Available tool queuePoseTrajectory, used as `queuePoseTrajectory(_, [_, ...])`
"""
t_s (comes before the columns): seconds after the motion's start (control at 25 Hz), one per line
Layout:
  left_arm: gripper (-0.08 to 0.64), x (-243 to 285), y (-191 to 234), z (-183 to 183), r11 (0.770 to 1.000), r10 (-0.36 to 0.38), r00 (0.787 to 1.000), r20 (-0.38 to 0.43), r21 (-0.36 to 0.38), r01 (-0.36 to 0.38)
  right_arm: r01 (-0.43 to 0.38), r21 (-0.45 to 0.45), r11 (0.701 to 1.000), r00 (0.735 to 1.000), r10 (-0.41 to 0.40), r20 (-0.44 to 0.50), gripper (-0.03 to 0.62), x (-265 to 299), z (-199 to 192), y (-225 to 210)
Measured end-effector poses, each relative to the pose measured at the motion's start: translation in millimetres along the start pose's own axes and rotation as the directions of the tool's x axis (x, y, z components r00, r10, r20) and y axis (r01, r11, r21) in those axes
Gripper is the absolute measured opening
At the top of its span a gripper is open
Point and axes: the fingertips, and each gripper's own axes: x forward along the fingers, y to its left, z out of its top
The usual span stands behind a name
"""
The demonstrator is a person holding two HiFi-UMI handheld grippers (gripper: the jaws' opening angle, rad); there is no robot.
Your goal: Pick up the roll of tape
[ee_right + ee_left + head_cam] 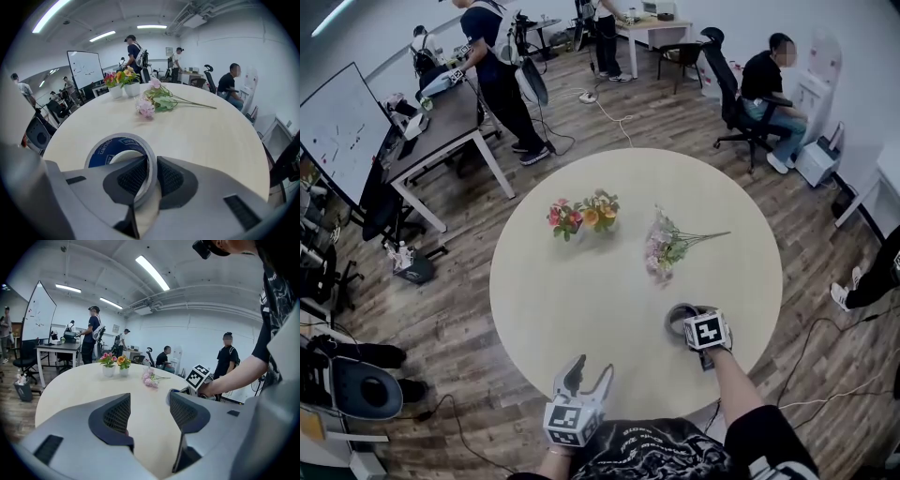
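Right gripper (151,172): pinched on the wall of the grey roll of tape (107,150) with a blue-printed core. One ribbed pad sat inside the hole, the other against the outer face.
Contact: both pads appeared to press the wall, though the wide-angle view left the outer side slightly uncertain.
Left gripper (149,414): jaws spread, with only bare tabletop between them. It hovered at the table's near edge, well apart from the roll.
Roll position: on the round pale wooden table (572,309), on the person's right side near the edge, under the right gripper.
Neighbours: loose bunch of pink flowers (664,248) lay near the roll without touching it. Two small pots of flowers (581,216) stood farther off.
Handling estimate: light, stiff ring and not fragile. The smooth outer wrap was probably a little slippery.
Hold point: across the wall, core side to outer side, as taken here. It was judged sound provided the pads sat deep.
Risk: held at one side, the ring would likely swing or tilt on lifting.
Status: roll gripped but not yet raised.
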Motion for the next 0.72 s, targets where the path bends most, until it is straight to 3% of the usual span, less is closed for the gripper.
queuePoseTrajectory(0.32, [0.284, -7.8, 0.6, 1.8, 1.0, -0.018, 1.0, 0.006, -0.004, 0.018, 0.018, -0.011, 1.0, 0.989, -0.016, 0.144, 0.074, -31.4, 12.6, 15.2])
queuePoseTrajectory(0.72, [0.284, -13.5, -6.3, 0.0, 0.997, -0.083, 0.996, 0.021, 0.01, 0.083, 0.069, -0.03, 0.997, 0.947, -0.056, 0.315, 0.074, -95.2, 44.2, 33.8])
